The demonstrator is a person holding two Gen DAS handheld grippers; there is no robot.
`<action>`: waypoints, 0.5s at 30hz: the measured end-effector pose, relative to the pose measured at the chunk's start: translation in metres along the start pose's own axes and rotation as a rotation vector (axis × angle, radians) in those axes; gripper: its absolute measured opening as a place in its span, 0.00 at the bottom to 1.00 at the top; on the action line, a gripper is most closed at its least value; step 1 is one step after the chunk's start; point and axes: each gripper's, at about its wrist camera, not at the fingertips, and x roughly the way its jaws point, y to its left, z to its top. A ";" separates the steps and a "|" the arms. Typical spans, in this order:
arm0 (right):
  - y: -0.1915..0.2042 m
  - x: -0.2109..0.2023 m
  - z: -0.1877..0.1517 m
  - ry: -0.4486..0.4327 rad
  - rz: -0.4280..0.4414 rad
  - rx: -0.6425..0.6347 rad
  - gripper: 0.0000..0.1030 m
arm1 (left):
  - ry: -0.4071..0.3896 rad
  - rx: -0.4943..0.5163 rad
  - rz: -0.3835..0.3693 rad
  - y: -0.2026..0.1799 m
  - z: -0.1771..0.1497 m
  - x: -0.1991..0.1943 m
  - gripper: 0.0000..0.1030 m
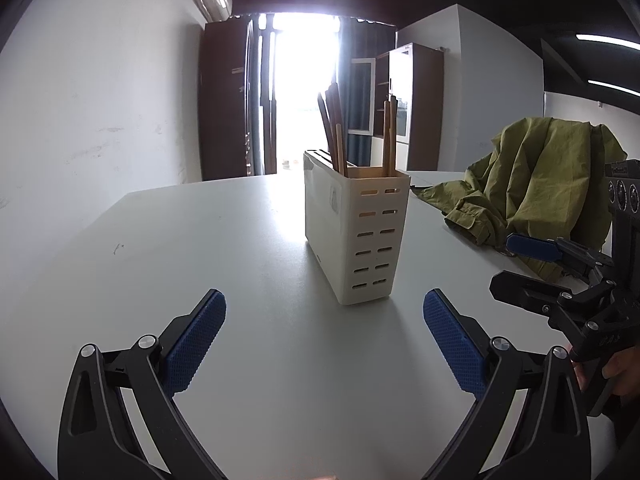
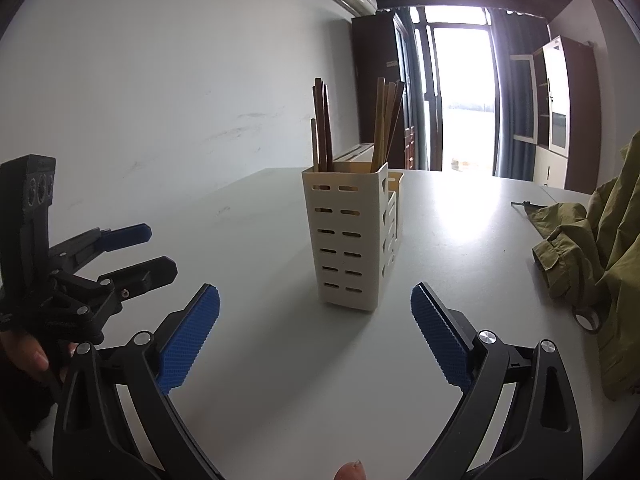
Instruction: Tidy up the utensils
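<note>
A cream slotted utensil holder [image 1: 356,236] [image 2: 352,236] stands upright on the white table, with several wooden chopsticks [image 1: 340,132] [image 2: 352,124] sticking out of its top. My left gripper [image 1: 324,320] is open a short way in front of the holder, with nothing between its blue pads. My right gripper [image 2: 316,312] is also open and empty, just short of the holder. Each gripper shows in the other's view: the right one [image 1: 520,264] at the right edge, the left one [image 2: 156,252] at the left edge, both with jaws apart.
An olive-green jacket [image 1: 540,184] [image 2: 600,248] lies bunched on the table's right side. The white tabletop [image 1: 200,248] [image 2: 460,248] runs back to a white wall on the left. Dark cabinets and a bright window stand behind. A hand [image 2: 28,356] holds the left gripper.
</note>
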 end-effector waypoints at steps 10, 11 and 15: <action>0.002 0.000 0.000 -0.003 -0.005 -0.006 0.95 | 0.013 0.014 -0.008 -0.003 -0.001 0.002 0.94; 0.002 0.000 0.000 -0.002 -0.007 -0.004 0.96 | 0.012 0.017 -0.009 -0.003 -0.001 0.002 0.94; 0.001 0.000 0.000 -0.008 -0.006 0.003 0.96 | 0.015 0.023 -0.007 -0.004 -0.002 0.003 0.94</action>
